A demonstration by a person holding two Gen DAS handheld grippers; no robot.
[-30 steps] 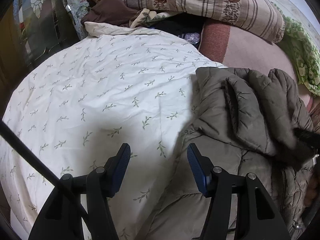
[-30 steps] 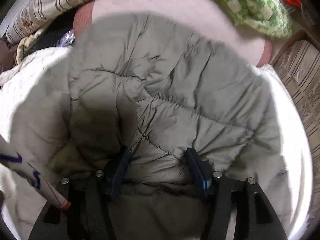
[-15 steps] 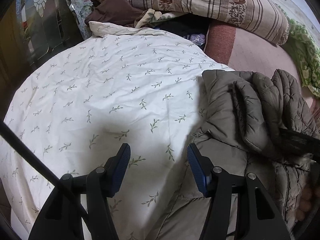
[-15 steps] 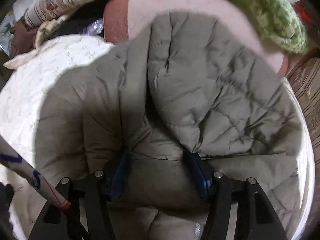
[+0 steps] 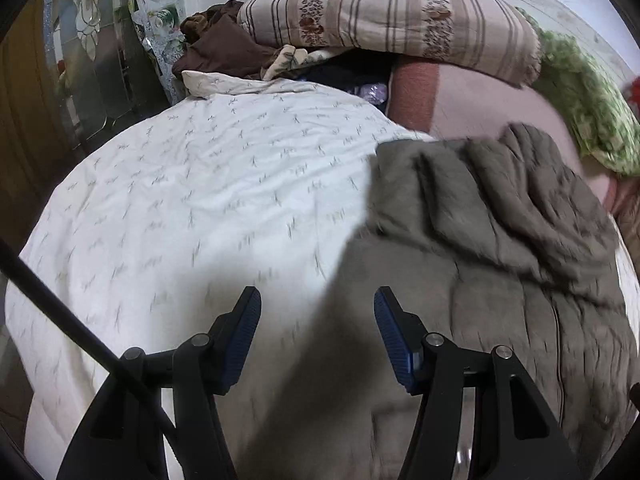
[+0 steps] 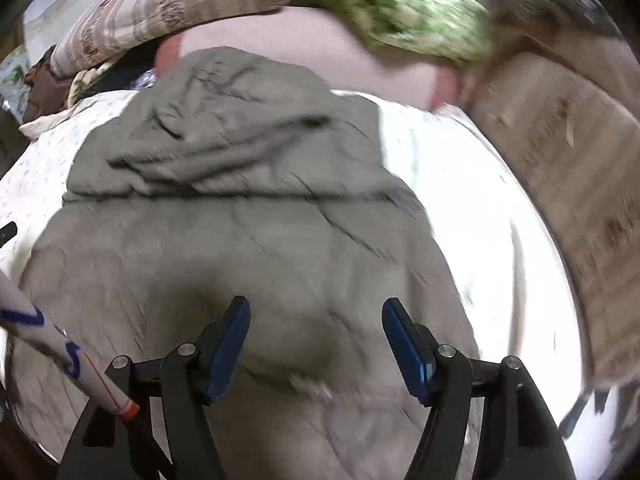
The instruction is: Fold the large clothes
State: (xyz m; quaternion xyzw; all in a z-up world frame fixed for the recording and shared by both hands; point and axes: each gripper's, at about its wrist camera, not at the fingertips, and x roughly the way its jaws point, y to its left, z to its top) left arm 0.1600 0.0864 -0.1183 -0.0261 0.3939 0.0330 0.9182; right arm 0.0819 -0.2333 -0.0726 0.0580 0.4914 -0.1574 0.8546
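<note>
A large grey-brown quilted jacket [image 5: 492,264] lies on a white leaf-print bedspread [image 5: 208,200], its hood bunched at the far end. In the right wrist view the jacket [image 6: 248,240] fills the middle, with the hood folded over its upper part. My left gripper [image 5: 318,332] is open and empty, above the jacket's left edge where it meets the bedspread. My right gripper [image 6: 316,336] is open and empty, held above the jacket's body. The view is blurred by motion.
A striped pillow [image 5: 384,36] and brown clothes [image 5: 224,48] lie at the head of the bed. A pink blanket [image 6: 304,52] and a green patterned cloth [image 6: 392,4] lie beyond the jacket. A beige striped quilt [image 6: 568,168] is on the right.
My right gripper has let go of the jacket fabric, opened and pulled back; the hood now lies folded on the jacket. My left gripper has shifted back slightly, still open.
</note>
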